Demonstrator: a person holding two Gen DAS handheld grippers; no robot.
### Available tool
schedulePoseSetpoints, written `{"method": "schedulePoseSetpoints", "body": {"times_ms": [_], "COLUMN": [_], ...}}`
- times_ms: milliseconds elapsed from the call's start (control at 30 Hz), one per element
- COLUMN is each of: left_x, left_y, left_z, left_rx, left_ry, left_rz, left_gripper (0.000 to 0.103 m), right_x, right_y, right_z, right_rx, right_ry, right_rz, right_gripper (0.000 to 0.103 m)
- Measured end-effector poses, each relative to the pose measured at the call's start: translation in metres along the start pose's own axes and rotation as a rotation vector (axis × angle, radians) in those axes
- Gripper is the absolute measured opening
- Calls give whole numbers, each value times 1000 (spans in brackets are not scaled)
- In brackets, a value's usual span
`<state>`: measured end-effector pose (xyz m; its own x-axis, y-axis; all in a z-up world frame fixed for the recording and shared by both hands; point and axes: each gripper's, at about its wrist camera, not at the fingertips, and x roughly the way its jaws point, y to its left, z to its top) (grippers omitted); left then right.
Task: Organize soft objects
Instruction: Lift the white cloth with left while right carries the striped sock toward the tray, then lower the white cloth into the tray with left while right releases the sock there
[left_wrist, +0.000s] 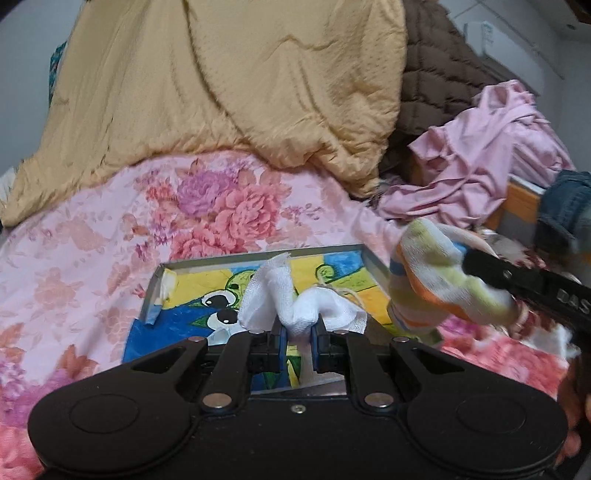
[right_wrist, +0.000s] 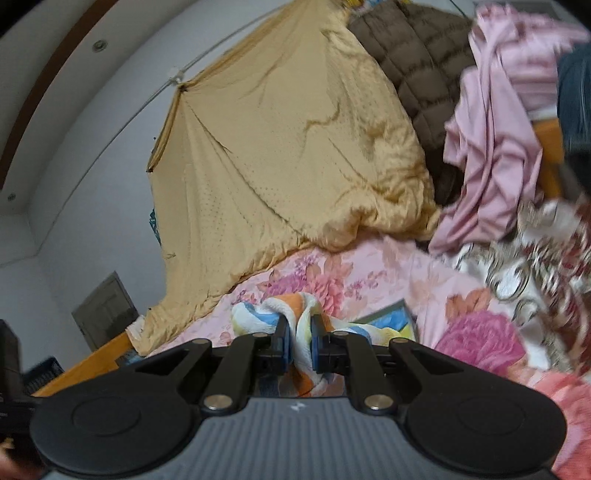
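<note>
Indoors, on a pink floral bedsheet (left_wrist: 92, 236) below a yellow quilt (left_wrist: 229, 81), the left gripper (left_wrist: 298, 332) pinches white gauze (left_wrist: 306, 306) over a picture tray (left_wrist: 155, 291); the right gripper (right_wrist: 298, 334) clamps a striped sock (right_wrist: 301, 325) beside white walls (right_wrist: 92, 177).

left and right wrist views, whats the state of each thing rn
left gripper: shut on white cloth
white cloth: bunched, pinched over the tray
right gripper: shut on striped sock
striped sock: lifted, held beside the tray
tray: lying flat on the floral sheet
yellow quilt: crumpled, heaped
pink garment: crumpled
</note>
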<state>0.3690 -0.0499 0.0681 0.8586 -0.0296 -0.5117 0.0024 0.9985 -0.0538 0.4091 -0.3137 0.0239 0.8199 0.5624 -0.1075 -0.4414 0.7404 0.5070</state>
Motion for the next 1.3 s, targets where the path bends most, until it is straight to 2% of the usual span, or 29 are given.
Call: {"method": "schedulePoseSetpoints", "body": {"times_ms": [233,300,433,833,1067,1300], "left_x": [58,68,83,107,109,110], "left_y": [2,-1,-8,9,19,18], "left_z": [3,1,-1,-6,-9,-14], "left_rx": [-143,-156,-136,-224,-229,-199], "left_ry": [69,89,121,252,289,317], "left_rz": [-33,-32,0,66,66,61], "left_gripper": [13,13,13,14,17,21], "right_x": [30,37,48,71,86,87], "right_y": [-32,-41,-52,-28,-15,-12], "right_z": [-8,-12,-19,-31,-45,-49], "right_rx": [183,239,264,132,25,3], "right_ry": [55,84,132,247,334,349], "right_rz": [10,22,12,-70,-133,-132], "right_gripper": [12,12,12,13,13,18]}}
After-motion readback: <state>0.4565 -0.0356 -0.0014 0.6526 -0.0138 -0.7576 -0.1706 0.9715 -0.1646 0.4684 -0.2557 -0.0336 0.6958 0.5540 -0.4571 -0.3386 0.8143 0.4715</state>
